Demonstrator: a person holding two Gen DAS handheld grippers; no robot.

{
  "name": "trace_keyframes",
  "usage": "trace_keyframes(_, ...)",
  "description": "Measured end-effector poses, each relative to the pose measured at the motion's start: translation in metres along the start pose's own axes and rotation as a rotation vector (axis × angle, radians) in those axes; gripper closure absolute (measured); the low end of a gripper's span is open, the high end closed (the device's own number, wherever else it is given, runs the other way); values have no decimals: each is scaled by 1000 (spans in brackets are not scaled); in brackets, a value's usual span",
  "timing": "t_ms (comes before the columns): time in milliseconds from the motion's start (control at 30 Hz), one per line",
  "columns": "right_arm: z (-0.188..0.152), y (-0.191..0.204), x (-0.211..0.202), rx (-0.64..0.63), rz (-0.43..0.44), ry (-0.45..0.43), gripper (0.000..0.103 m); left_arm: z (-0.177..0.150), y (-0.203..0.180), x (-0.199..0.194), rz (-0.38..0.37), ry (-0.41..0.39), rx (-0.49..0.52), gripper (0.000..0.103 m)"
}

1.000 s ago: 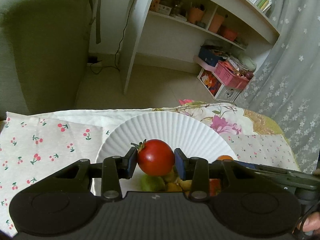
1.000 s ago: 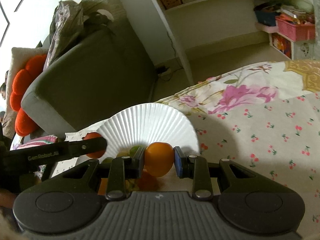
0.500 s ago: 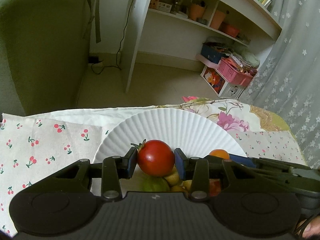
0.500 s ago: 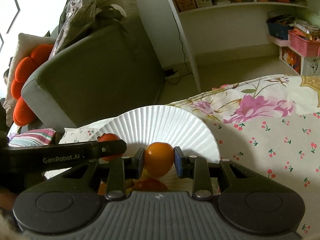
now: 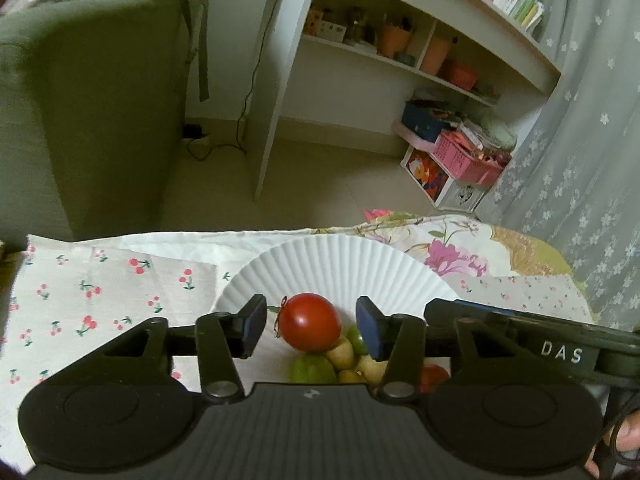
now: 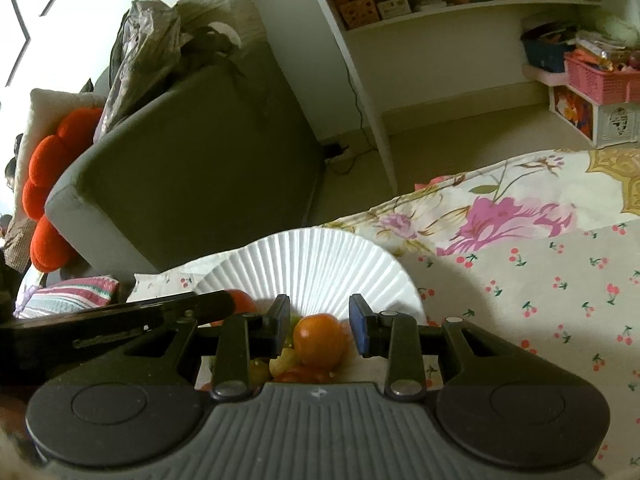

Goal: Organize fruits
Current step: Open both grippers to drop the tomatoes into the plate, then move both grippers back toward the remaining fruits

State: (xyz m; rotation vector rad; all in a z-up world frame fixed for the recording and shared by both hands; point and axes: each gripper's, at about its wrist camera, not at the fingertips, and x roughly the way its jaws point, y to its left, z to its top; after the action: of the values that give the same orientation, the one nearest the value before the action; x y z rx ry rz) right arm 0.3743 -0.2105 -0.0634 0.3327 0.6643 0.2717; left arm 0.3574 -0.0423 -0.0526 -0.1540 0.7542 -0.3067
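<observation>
While both sets of jaws are opening clear of the smooth, soft-skinned tomato (image 5: 309, 322) and firmer orange (image 6: 320, 340), regrip either gently across its widest middle.

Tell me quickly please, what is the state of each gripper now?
Left gripper: jaws opening, pads clear of the red tomato between them.
Right gripper: jaws opening, pads clear of the orange fruit between them.
</observation>
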Motion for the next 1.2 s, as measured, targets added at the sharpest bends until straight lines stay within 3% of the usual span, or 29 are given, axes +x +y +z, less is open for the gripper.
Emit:
trace_keyframes(233, 0, 15, -15, -60, 7, -10, 61, -8, -2, -27, 76, -26, 19, 46)
trace_keyframes(300, -2, 20, -20, -90, 10, -3, 57, -14, -6, -35, 116, -28, 35, 34)
trace_keyframes(400, -4, 27, -30, -109, 31, 15, 51, -21, -9, -48, 145, -34, 61, 32)
trace_keyframes(533, -8, 33, -45, -111, 61, 26, 31, -29, -14, -68, 171, -52, 84, 28)
trace_keyframes(600, -12, 37, -50, -109, 52, 43, 27, -34, -16, -77, 182, -58, 94, 23)
trace_keyframes(867, -25, 54, -67, -98, 59, 88, 10, -51, -15, -112, 198, -65, 94, 20)
trace_keyframes(1100, -38, 64, -84, 16, 74, 121, 6, -75, -11, -141, 194, -58, 102, 18)
trace_keyframes(1200, -45, 77, -85, -14, 108, 150, 6, -88, -8, -149, 199, -47, 94, 18)
